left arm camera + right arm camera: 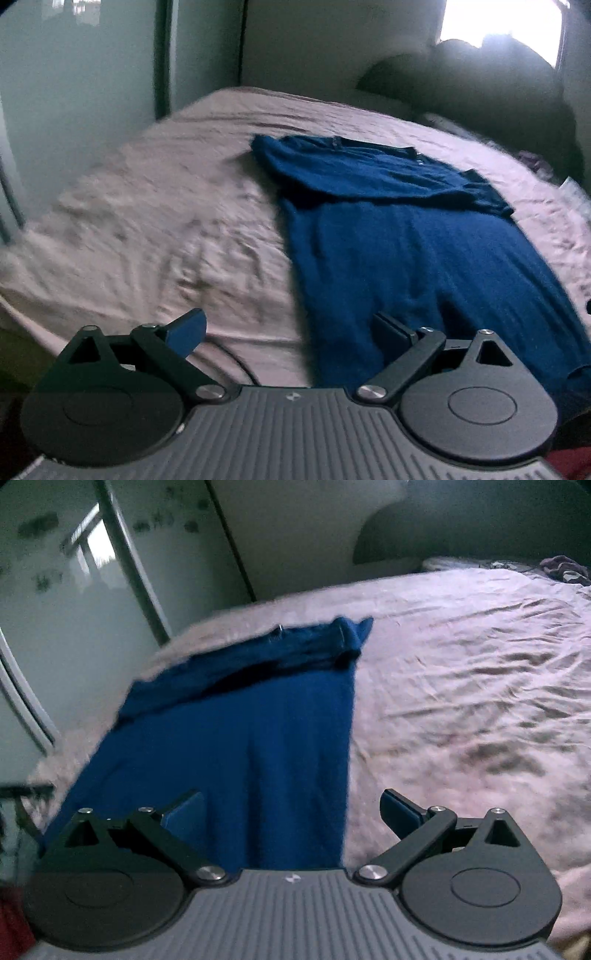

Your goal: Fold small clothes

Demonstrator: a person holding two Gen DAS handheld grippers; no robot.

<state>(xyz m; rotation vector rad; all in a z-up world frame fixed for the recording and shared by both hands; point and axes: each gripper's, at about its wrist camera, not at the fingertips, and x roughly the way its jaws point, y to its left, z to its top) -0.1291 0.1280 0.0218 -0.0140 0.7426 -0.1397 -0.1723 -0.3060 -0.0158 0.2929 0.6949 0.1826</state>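
With the blue shirt (406, 251) lying partly folded on the bed (166, 221), our left claw (288, 332) and right claw (291, 812) hover spread and empty, likely needing next to pinch its near hem.

Shirt (406, 240) lies on bed (166, 221), top part folded over body. Pillows (480, 92) at far end behind shirt. Wardrobe doors (74, 609) beyond bed's far side. Left gripper (288, 332) at shirt's near-left edge; right gripper (291, 812) at near-right edge.
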